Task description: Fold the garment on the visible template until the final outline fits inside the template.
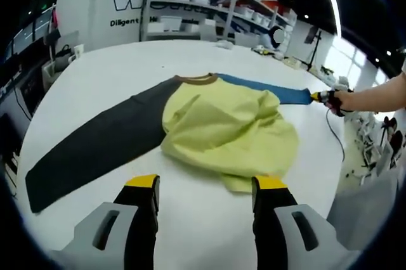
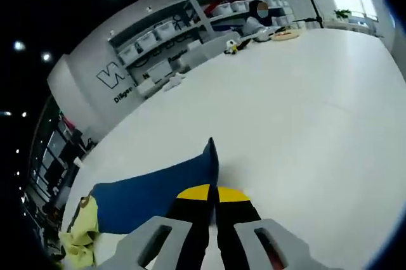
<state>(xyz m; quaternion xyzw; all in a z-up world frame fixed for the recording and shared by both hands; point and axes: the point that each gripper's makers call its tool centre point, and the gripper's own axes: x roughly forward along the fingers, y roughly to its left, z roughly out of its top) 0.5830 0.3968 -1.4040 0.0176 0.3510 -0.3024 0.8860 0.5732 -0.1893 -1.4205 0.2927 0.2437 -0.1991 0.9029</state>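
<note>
- Left gripper (image 1: 206,189) sat nearest the lens, jaws apart, nothing between them, hovering just short of the shirt's crumpled hem.
- White table (image 1: 114,73) was the biggest thing, w/ the raglan shirt (image 1: 222,124) spread across it.
- Shirt: yellow body bunched mid-table, dark sleeve (image 1: 95,146) laid flat to one side, blue sleeve (image 2: 155,191) stretched out the other way.
- Right gripper (image 2: 212,197) had jaws together, clamped on the blue sleeve's cuff end.
- Shelving w/ bins (image 1: 190,4) stood behind the table.
</note>
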